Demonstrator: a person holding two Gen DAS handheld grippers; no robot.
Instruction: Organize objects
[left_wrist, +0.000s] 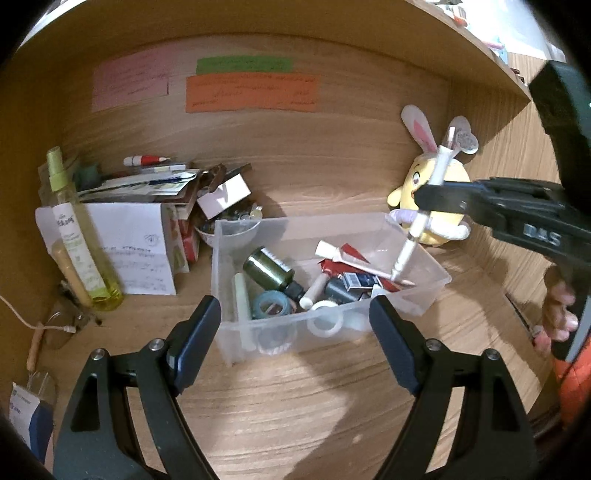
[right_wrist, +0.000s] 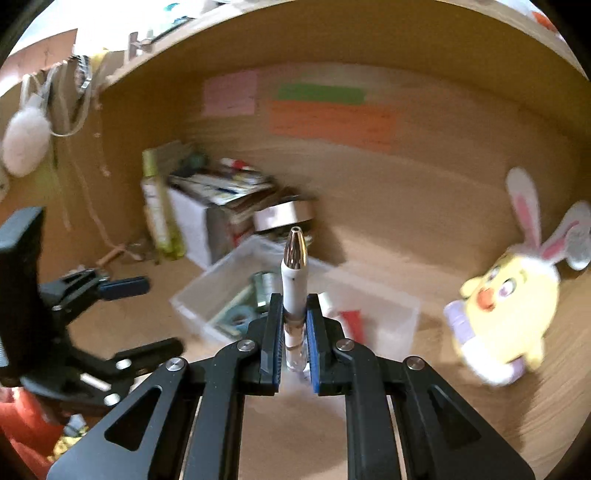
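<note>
One wooden desk (left_wrist: 295, 406) spreads under me, its back panel carrying three paper notes (left_wrist: 251, 92): one pink, one green, one orange, the handwriting on them too small to read. One clear plastic bin (left_wrist: 424, 295) sits in the middle of the desk, just ahead of my left tongs (left_wrist: 295, 325), whose jaws stand wide apart with nothing between them, either side of the bin's near wall. One yellow plush chick (left_wrist: 417, 184) with two rabbit ears leans behind the bin's right corner. One stack of papers and boxes (left_wrist: 147, 229) rises to the left, and one tall bottle (left_wrist: 77, 236) of yellow liquid stands in front of it; its label is printed, but I can't make out the words. Inside the bin I count one dark green jar (left_wrist: 267, 267), one blue roll of tape (left_wrist: 271, 304), one white roll of tape (left_wrist: 325, 314), one red tube (left_wrist: 354, 254) with a white cap, plus smaller bits I can't separate. My right tongs (right_wrist: 293, 321) are clamped tight on one white pen (left_wrist: 421, 221), gripping its barrel. In the right wrist view its silver tip sticks out past the fingertips; in the left wrist view the pen hangs tilted above the bin's right end, clear of the contents. On the side of the right tongs I read "D&S".
</note>
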